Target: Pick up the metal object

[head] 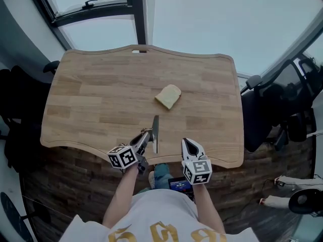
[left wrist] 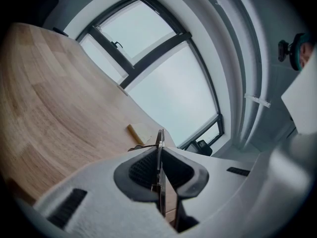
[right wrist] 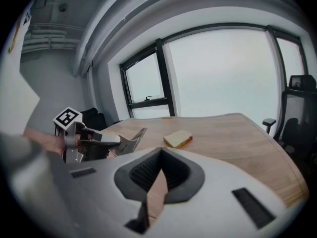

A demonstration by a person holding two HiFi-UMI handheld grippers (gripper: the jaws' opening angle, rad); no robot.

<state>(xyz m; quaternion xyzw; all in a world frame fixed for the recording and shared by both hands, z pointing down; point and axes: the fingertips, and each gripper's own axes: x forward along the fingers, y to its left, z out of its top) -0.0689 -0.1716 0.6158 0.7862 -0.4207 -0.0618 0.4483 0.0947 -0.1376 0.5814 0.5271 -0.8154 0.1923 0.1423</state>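
The metal object (head: 155, 131) is a flat blade, and my left gripper (head: 146, 136) is shut on it just above the near edge of the wooden table (head: 96, 95). In the left gripper view the blade (left wrist: 160, 170) stands edge-on between the pads. In the right gripper view the left gripper (right wrist: 116, 143) holds the blade (right wrist: 134, 138) tilted above the table. My right gripper (head: 188, 145) hovers to the right of the blade, jaws together and holding nothing. A slice of bread (head: 168, 96) lies mid-table, beyond both grippers.
Window frames (head: 136, 14) run behind the table's far edge. A dark office chair (head: 262, 110) stands off the right edge, and dark furniture (head: 15, 110) off the left. The person's forearms come up from below the near edge.
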